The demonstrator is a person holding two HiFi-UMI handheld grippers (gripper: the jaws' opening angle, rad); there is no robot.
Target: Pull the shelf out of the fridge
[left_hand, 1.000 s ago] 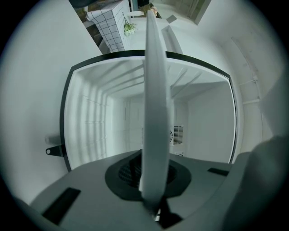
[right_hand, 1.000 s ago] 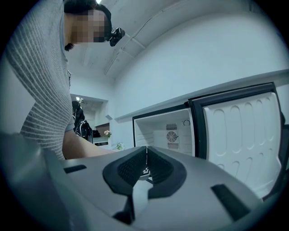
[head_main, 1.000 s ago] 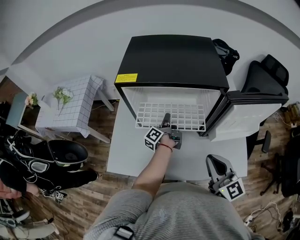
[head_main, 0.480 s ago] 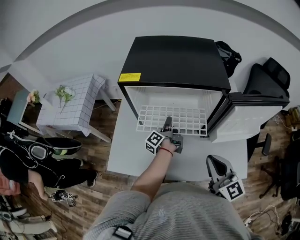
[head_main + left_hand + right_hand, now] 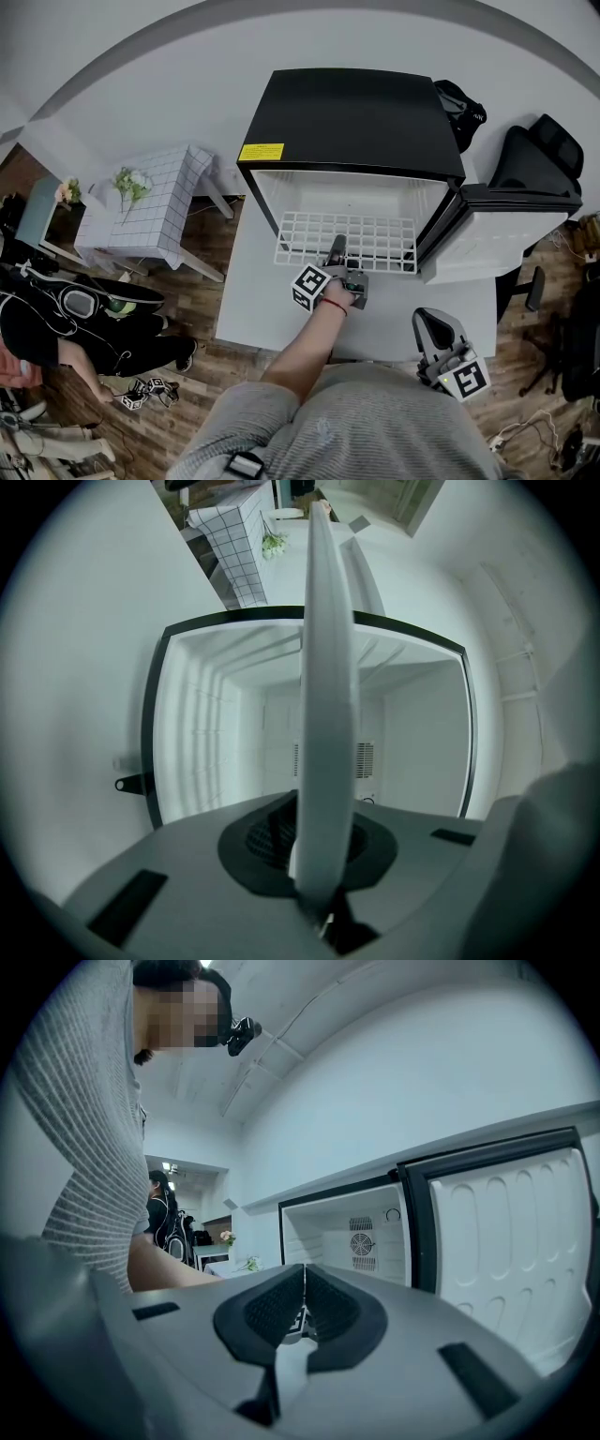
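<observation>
L gripper [image 5: 335,255] was clamped on the front rim of the white wire shelf [image 5: 361,239], roughly mid-rim. In the left gripper view that rim ran as a pale bar straight through the dark pads, both jaws pressed to it. The shelf was partway out of the black fridge [image 5: 361,117]: its front stuck out past the cabinet mouth over the white table [image 5: 253,309], its back was inside the white liner, and it sat about level. The fridge door [image 5: 497,234] was swung wide open to the R, inner panel facing out. The person's L forearm reached across the table to the gripper, with the marker cube just L of the hand. R gripper [image 5: 427,321] sat well apart from the shelf, low by the table's front R corner. Its jaws were closed together with nothing between them, and the right gripper view showed the pads meeting, w/ the open fridge and door beyond. Off to the L stood a small side table [image 5: 150,220] w/ a checked cloth and flowers [image 5: 129,187] on it. A black chair [image 5: 534,155] stood behind the door.
</observation>
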